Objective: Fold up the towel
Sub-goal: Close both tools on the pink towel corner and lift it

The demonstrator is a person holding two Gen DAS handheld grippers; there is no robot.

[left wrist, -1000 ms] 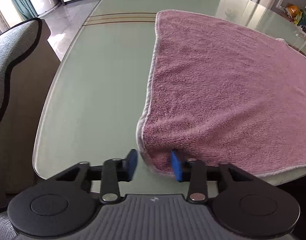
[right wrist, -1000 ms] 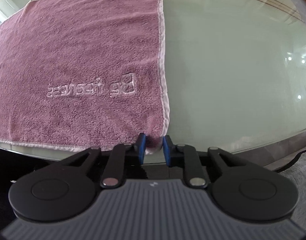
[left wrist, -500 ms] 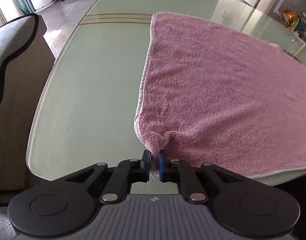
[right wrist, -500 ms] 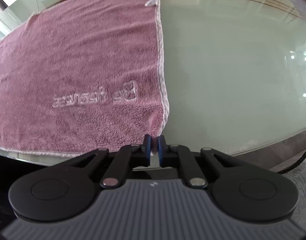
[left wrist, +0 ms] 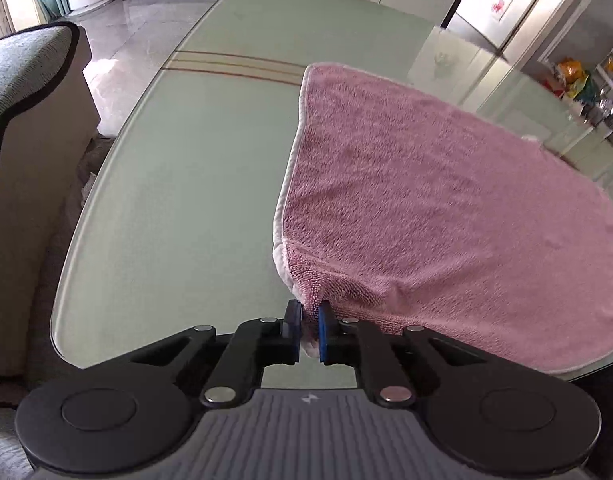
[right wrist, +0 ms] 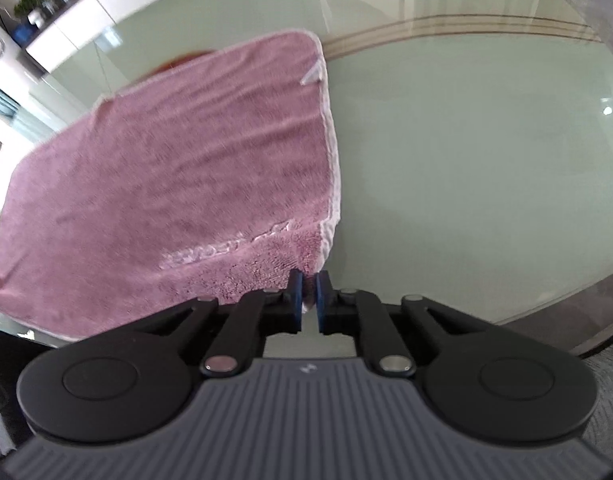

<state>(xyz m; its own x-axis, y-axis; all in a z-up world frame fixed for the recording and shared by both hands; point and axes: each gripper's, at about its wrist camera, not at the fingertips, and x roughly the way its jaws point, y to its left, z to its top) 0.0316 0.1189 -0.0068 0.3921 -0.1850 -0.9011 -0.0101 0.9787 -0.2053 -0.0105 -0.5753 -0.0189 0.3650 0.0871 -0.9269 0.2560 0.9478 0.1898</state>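
Pale green glass forms the oval tabletop [left wrist: 178,184], crossed near its far end by thin brown stripes, with white cabinets behind it and a grey upholstered chair [left wrist: 22,92] at its left edge. Seen from the left wrist, a pink terry towel with a white hem [left wrist: 426,200] covers the right half of the tabletop. Its near left corner is raised off the glass and pinched in the left gripper [left wrist: 309,330], whose jaws stand narrow, the blue pads [left wrist: 324,328] pressing the cloth from both sides. From that corner the towel slopes away, and its far edge lies flat near the stripes. Shelves with colourful packets [left wrist: 574,76] show far right.

From the right wrist, the same towel [right wrist: 178,168] spreads to the left, blurred, with pale embroidered lettering [right wrist: 230,248] near its raised front edge and a small white tag [right wrist: 312,76] at the far right corner. The right gripper [right wrist: 308,300] holds the near right corner, jaws narrow and closed on the white hem. Bare glass [right wrist: 466,168] lies to the right. Potted plants [right wrist: 32,6] sit on a counter at upper left.
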